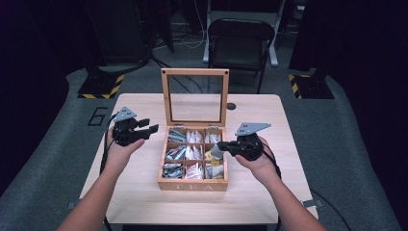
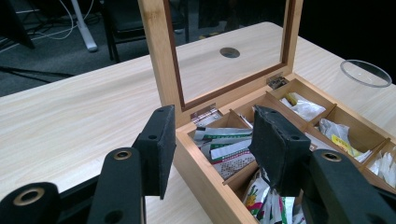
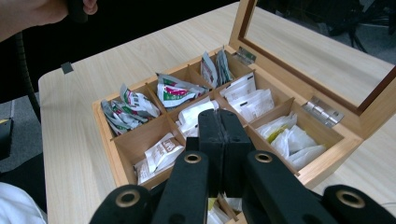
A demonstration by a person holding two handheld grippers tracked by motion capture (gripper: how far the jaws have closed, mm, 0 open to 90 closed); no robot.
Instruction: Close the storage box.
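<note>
The right gripper [image 1: 219, 146] was squeezed shut on a tea bag [image 1: 215, 152] just above the wooden tea box [image 1: 192, 185]. The left gripper [image 1: 153, 129] was held apart beside the box.

black chair [image 1: 239, 39], striped floor plates [image 1: 102, 85], table grommet [image 1: 231, 106]

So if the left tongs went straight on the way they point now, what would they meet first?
Probably the near wall of the wooden tea box, which lies between and just past the open left tongs. Beyond it come the tea bags, though depth is hard to judge.
</note>
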